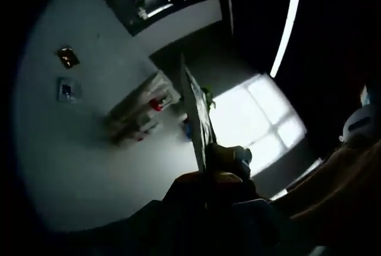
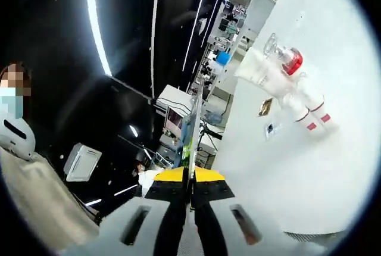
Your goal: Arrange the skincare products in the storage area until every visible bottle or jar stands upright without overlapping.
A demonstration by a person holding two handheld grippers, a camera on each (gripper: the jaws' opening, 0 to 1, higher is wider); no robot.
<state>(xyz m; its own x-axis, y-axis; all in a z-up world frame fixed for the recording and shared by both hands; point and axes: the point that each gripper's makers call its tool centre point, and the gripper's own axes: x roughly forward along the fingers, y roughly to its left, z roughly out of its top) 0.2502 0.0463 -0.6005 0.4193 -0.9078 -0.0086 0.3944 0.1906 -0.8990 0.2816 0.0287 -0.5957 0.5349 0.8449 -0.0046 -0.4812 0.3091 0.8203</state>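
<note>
- Both views roll hard; a white table reads as a tilted slab, w/ a dim room and ceiling light strips behind.
- Right gripper: yellow-and-black jaws pressed together, nothing between them, held off the table and well apart from the products.
- Left gripper: view very dark; jaws show as dim shapes either side of a thin dark edge. Cannot tell if they're apart, together or clamped.
- Products: a loose cluster far across the table – white tubes w/ red bands, a red-capped item, a clear-topped bottle. Left gripper view has the same group as a pale huddle w/ a red spot.
- Look: small, glossy, white w/ red accents; too distant to read labels.
- Progress, as a judgement: several seem to lie on their sides and overlap, though tilt makes uprightness hard to call. Sorting looks barely begun; standing and spacing each piece remains.
- Two small cards lie just beside the cluster.
</note>
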